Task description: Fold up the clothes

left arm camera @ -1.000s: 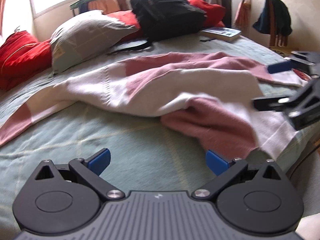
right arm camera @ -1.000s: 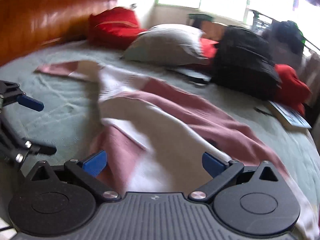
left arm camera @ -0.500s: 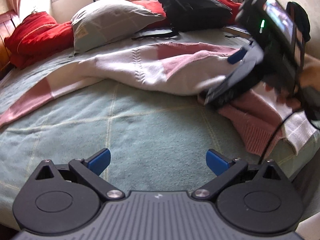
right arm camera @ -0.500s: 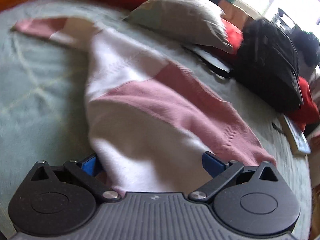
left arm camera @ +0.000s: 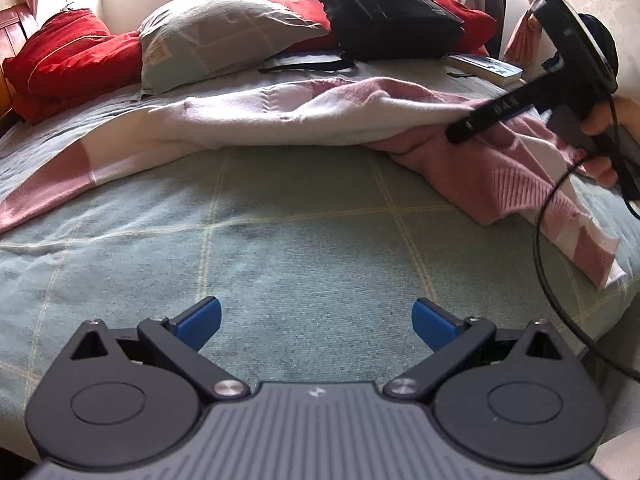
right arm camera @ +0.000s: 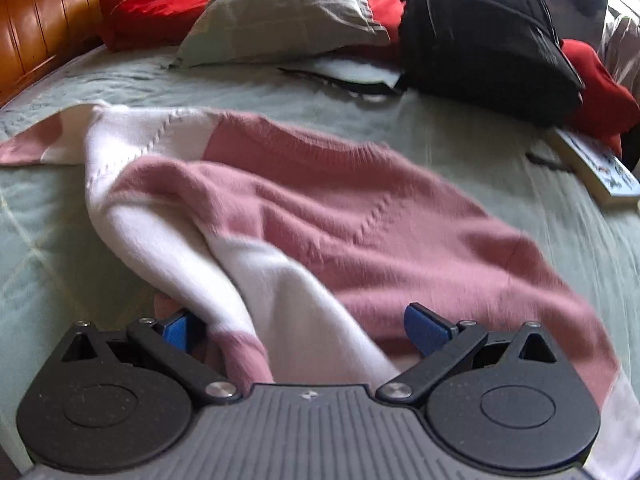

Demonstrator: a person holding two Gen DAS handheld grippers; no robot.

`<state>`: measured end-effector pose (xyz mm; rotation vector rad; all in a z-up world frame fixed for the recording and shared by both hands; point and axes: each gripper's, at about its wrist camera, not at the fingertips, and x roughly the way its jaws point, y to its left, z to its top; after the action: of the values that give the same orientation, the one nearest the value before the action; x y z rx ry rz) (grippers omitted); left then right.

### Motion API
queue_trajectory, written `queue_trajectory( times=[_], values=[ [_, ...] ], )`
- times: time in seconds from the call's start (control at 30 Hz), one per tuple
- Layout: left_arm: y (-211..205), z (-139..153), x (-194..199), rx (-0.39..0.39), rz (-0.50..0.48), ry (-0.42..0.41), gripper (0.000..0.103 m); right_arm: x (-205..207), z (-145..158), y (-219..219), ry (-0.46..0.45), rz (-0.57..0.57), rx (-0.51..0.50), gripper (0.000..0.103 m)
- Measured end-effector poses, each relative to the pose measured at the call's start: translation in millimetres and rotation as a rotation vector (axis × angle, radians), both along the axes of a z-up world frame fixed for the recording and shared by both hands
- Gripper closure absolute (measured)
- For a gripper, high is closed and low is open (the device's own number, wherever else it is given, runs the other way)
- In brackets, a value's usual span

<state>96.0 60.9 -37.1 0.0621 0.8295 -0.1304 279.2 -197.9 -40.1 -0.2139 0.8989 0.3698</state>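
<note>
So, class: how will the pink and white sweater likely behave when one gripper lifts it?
The sweater probably flops: it already drapes in soft folds between the right gripper's open jaws. Its fuzzy knit likely grips rather than slips. The far sleeve would probably trail.

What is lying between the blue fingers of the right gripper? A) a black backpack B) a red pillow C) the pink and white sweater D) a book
C: in the right wrist view the pink and white sweater drapes through the open right gripper, while the left gripper hangs open over bare bedspread.
</note>
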Motion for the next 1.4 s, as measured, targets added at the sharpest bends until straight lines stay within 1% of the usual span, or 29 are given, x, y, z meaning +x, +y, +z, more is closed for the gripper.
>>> queue_trajectory(
  times=[0.13, 0.23, 0.3, 0.4, 0.5, 0.67, 0.77, 0.87, 0.9, 0.97, 1.13, 1.27, 1.4],
  values=[
    [2.3, 1.3, -1.7, -0.008, 0.005, -0.003, 0.002, -21.7, 0.5, -5.3, -0.005, 0.008, -0.025, 0.0],
    [0.4, 2.3, -3.4, -0.008, -0.002, -0.005, 0.002, -42.7, 12.1, -9.2, -0.046, 0.013, -0.059, 0.0],
    [-1.8, 2.8, -4.8, -0.011, -0.011, -0.008, 0.002, -60.1, 23.4, -8.5, -0.084, 0.041, -0.065, 0.0],
    [-3.8, 3.6, -5.5, -0.011, -0.017, -0.011, 0.002, -87.4, 39.1, -1.2, -0.133, 0.133, -0.049, 0.0],
    [-4.6, 5.2, -7.1, -0.008, -0.019, -0.016, 0.002, -110.4, 40.8, 17.2, -0.13, 0.256, -0.04, 0.0],
    [-3.2, 7.5, -12.7, -0.007, -0.017, -0.02, 0.002, -138.4, -1.8, 61.9, -0.179, 0.391, -0.335, 0.0],
    [-0.9, 7.2, -14.6, -0.009, -0.01, -0.018, 0.002, -149.4, -40.0, 78.1, -0.346, 0.414, -0.682, 0.0],
    [0.0, 5.3, -14.1, -0.012, -0.009, -0.012, 0.002, -155.9, -62.6, 84.3, -0.498, 0.448, -0.893, 0.0],
    [0.2, 4.6, -13.8, -0.013, -0.008, -0.011, 0.002, -155.4, -60.8, 86.5, -0.504, 0.447, -0.88, 0.0],
    [-0.5, 3.8, -13.8, -0.012, -0.008, -0.01, 0.002, -149.9, -49.7, 91.5, -0.5, 0.426, -0.804, 0.0],
    [-1.3, 4.2, -15.7, -0.018, -0.014, -0.012, 0.002, -129.3, -14.1, 96.2, -0.556, 0.342, -0.684, 0.0],
    [0.7, 3.3, -13.7, -0.023, -0.002, -0.01, 0.002, -109.5, 29.7, 83.6, -0.533, 0.248, -0.494, 0.0],
    [0.6, 1.9, -11.7, -0.024, -0.002, -0.005, 0.002, -99.4, 62.3, 64.9, -0.541, 0.176, -0.365, 0.0]
  ],
)
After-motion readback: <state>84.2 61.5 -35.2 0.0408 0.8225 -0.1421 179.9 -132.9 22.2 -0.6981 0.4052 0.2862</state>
